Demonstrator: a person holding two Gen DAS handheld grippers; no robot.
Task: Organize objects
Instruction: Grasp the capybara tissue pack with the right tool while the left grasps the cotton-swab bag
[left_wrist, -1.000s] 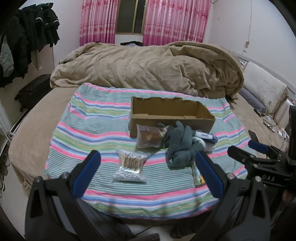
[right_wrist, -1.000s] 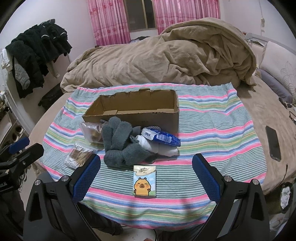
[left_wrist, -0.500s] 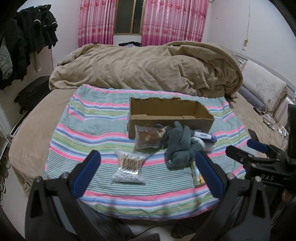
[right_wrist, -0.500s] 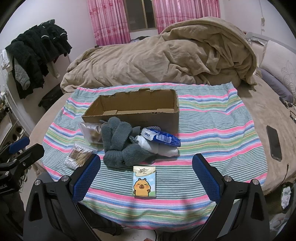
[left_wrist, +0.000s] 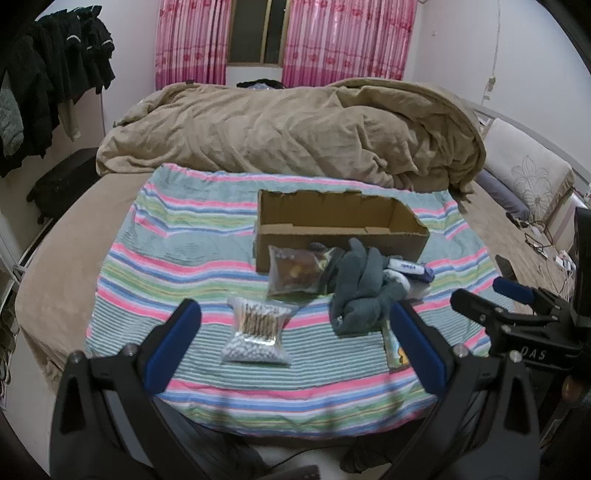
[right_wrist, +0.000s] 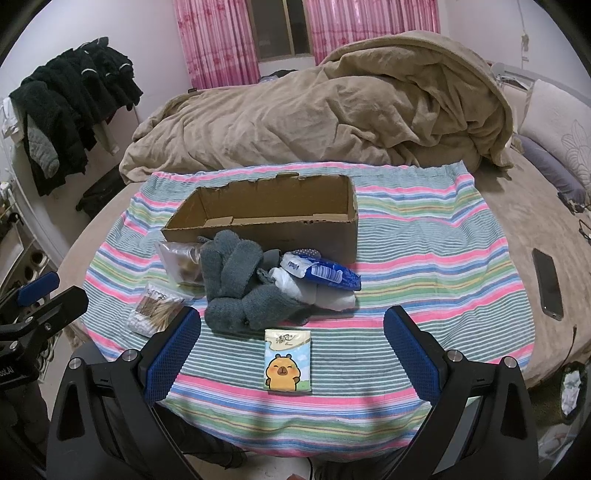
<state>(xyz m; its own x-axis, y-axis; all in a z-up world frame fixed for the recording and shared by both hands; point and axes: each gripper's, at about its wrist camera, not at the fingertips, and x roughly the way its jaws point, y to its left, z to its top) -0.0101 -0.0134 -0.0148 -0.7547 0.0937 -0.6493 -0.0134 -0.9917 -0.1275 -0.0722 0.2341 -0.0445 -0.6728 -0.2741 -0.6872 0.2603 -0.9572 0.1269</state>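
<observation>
An open cardboard box (left_wrist: 340, 229) (right_wrist: 269, 218) stands empty on a striped cloth (left_wrist: 177, 258) (right_wrist: 424, 266) on the bed. In front of it lie a bag of cotton swabs (left_wrist: 256, 330) (right_wrist: 155, 308), a clear snack bag (left_wrist: 295, 271) (right_wrist: 181, 258), grey socks (left_wrist: 360, 291) (right_wrist: 238, 284), a blue-and-white packet (left_wrist: 408, 267) (right_wrist: 319, 273) on a white cloth (right_wrist: 321, 295), and a tissue pack with an orange cartoon animal (right_wrist: 288, 360) (left_wrist: 395, 347). My left gripper (left_wrist: 291, 347) is open and empty, near the swabs. My right gripper (right_wrist: 291, 354) is open and empty, around the tissue pack from above.
A rumpled tan blanket (left_wrist: 295, 129) (right_wrist: 332, 110) fills the bed behind the cloth. A phone (right_wrist: 548, 282) lies on the bed at the right. Dark clothes (right_wrist: 74, 107) hang at the left wall. Pillows (left_wrist: 532, 181) lie at the right.
The left wrist view has shifted slightly; the objects lie as before. Both grippers stay open and empty.
</observation>
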